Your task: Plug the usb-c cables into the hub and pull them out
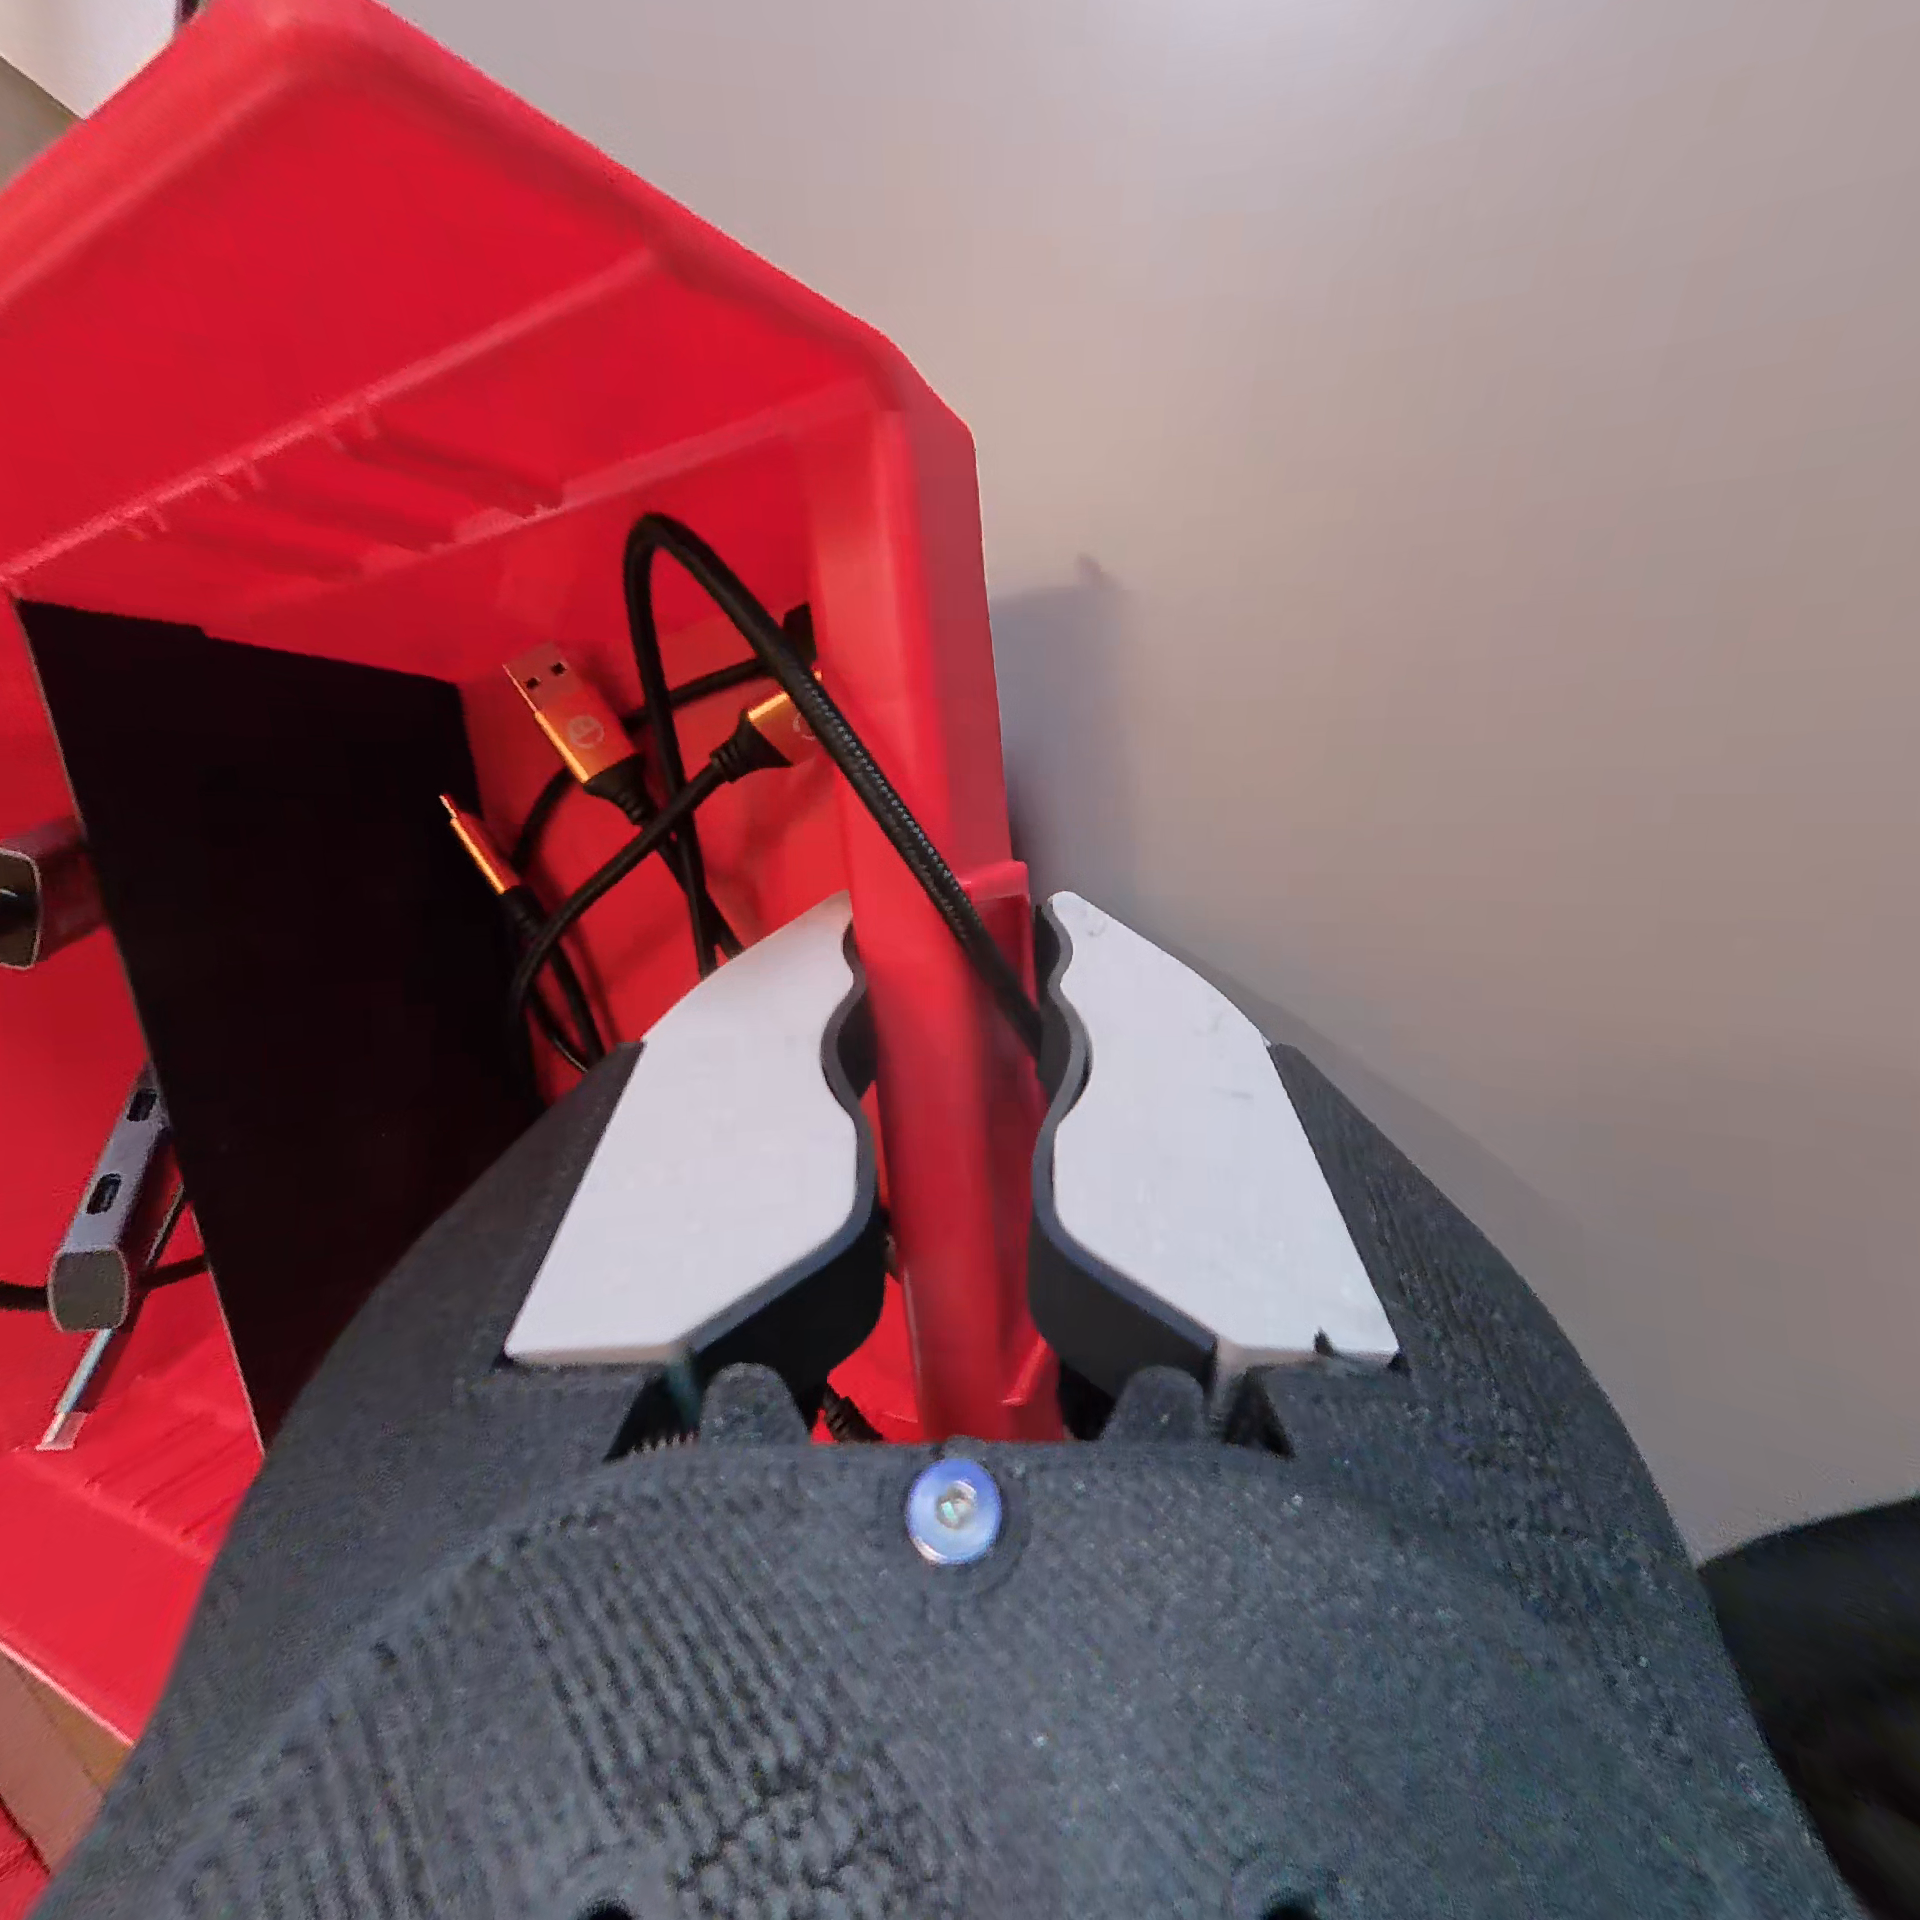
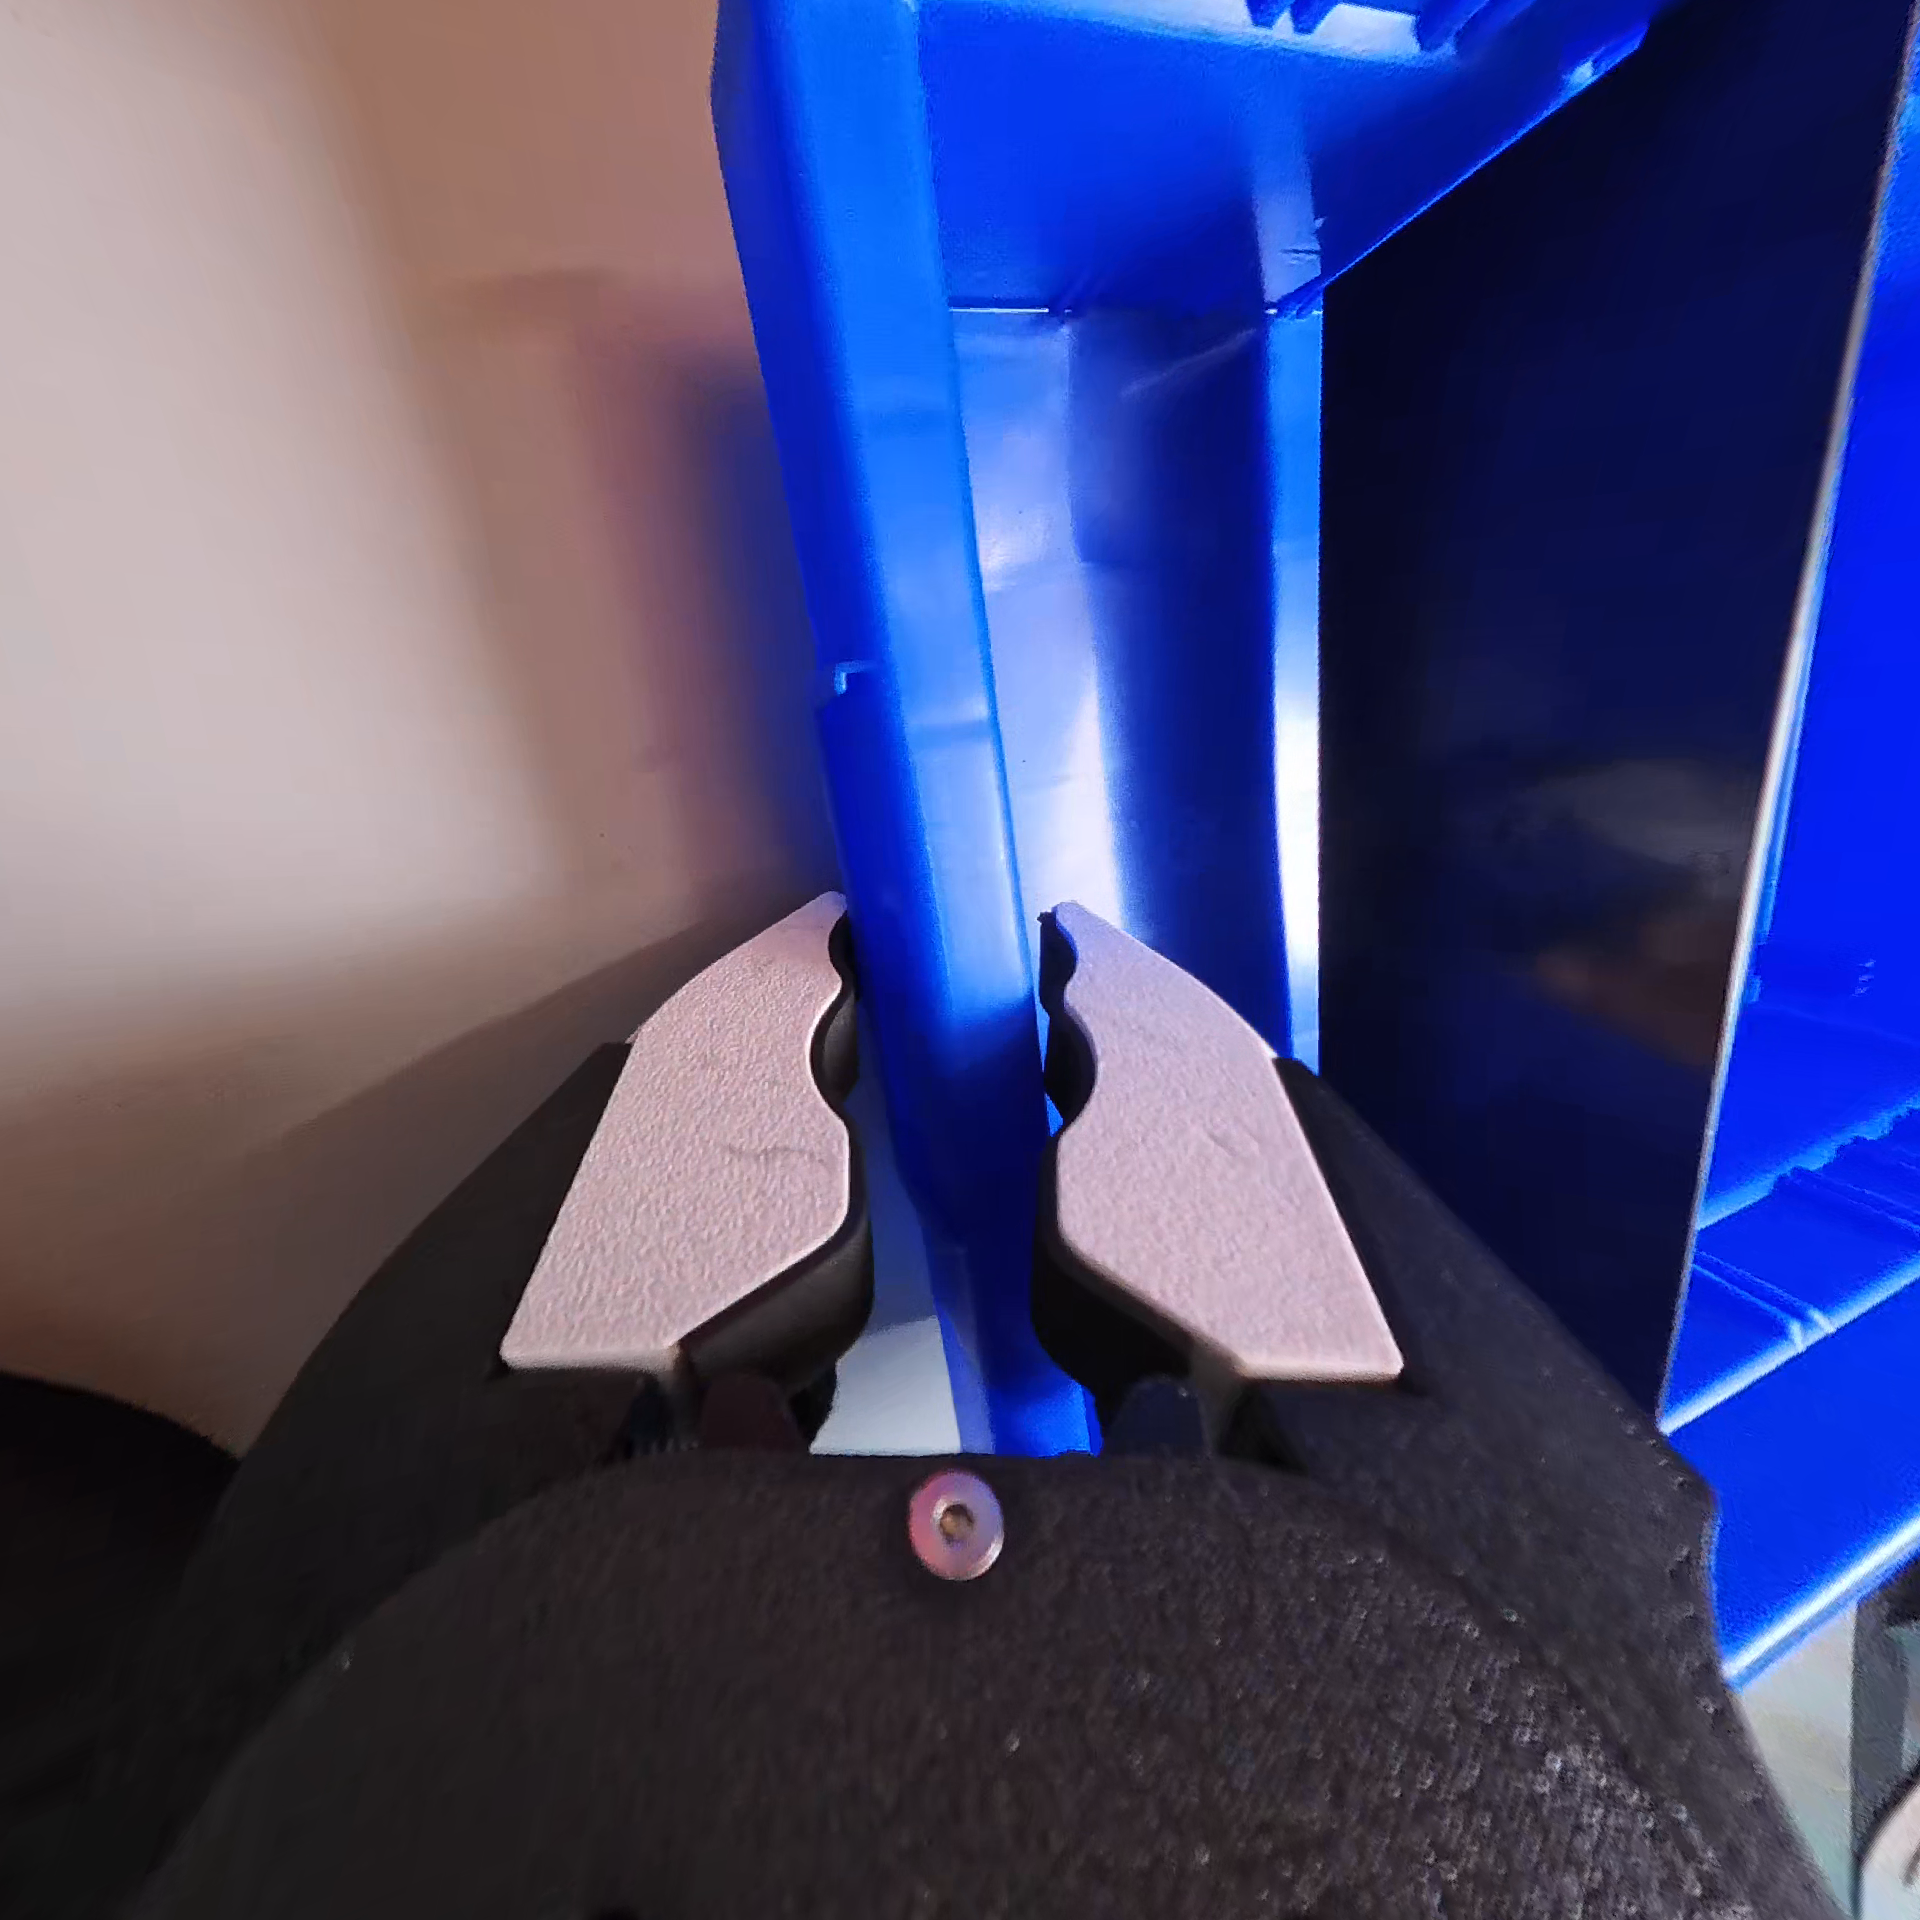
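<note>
The cables lie tangled in the red bin, black braided cords with orange metal plugs; one plug points up toward the bin's far wall, a second sits just to its right, and a thinner one pokes out beside the black divider that splits the bin; one cord arches up and runs down over the bin's edge, passing between the wall and the right finger of the left gripper; the grey hub lies on the other side of the divider at the left edge of the view, its row of ports visible, well apart from the plugs; no cable is seen plugged into those ports; the left gripper straddles the red bin's side wall, its jaws closed against the wall with the cord caught alongside; in the right wrist view the right gripper is clamped in the same manner on the side wall of a blue bin; a dark divider stands inside it; what lies in the blue bin cannot be made out; a pale wall stands behind both bins.
</note>
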{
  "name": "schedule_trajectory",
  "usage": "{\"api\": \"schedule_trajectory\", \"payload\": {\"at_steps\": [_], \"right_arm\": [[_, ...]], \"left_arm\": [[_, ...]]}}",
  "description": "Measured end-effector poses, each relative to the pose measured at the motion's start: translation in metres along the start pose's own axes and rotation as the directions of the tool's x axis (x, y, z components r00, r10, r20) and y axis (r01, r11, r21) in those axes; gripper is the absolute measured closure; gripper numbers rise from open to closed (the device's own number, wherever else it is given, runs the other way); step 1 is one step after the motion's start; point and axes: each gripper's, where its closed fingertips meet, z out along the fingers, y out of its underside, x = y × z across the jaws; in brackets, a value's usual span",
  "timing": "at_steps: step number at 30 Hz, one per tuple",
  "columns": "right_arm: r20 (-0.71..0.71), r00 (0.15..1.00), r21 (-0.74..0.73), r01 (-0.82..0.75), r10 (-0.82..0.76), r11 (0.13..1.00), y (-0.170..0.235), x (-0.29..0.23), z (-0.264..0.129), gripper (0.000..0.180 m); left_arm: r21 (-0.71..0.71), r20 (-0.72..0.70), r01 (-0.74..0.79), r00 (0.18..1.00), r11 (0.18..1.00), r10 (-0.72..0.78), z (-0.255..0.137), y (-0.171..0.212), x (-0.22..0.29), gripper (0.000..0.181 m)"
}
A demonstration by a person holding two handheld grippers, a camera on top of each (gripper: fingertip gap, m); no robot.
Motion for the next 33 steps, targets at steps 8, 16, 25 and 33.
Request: {"api": "schedule_trajectory", "payload": {"at_steps": [8, 16, 25, 33], "right_arm": [[-0.066, 0.993, 0.036, -0.091, 0.093, 0.995, -0.002, 0.014, 0.004, 0.14], [-0.099, 0.981, -0.003, -0.167, 0.166, 0.986, -0.009, 0.022, 0.011, 0.145], [-0.06, 0.976, 0.388, -0.168, 0.207, 0.906, -0.071, 0.009, -0.057, 0.139], [0.12, 0.92, 0.87, -0.278, 0.372, 0.407, -0.129, 0.001, -0.107, 0.143]], "left_arm": [[0.015, 0.019, -0.004, 1.0, 1.0, 0.004, 0.01, -0.004, -0.02, 0.152], [0.019, 0.022, 0.011, 1.0, 1.0, -0.012, 0.014, -0.005, -0.027, 0.152], [0.048, 0.041, 0.032, 0.999, 0.998, -0.034, 0.014, -0.002, -0.035, 0.151], [0.41, -0.012, 0.257, 0.961, 0.875, -0.277, -0.067, -0.029, -0.055, 0.136]]}}
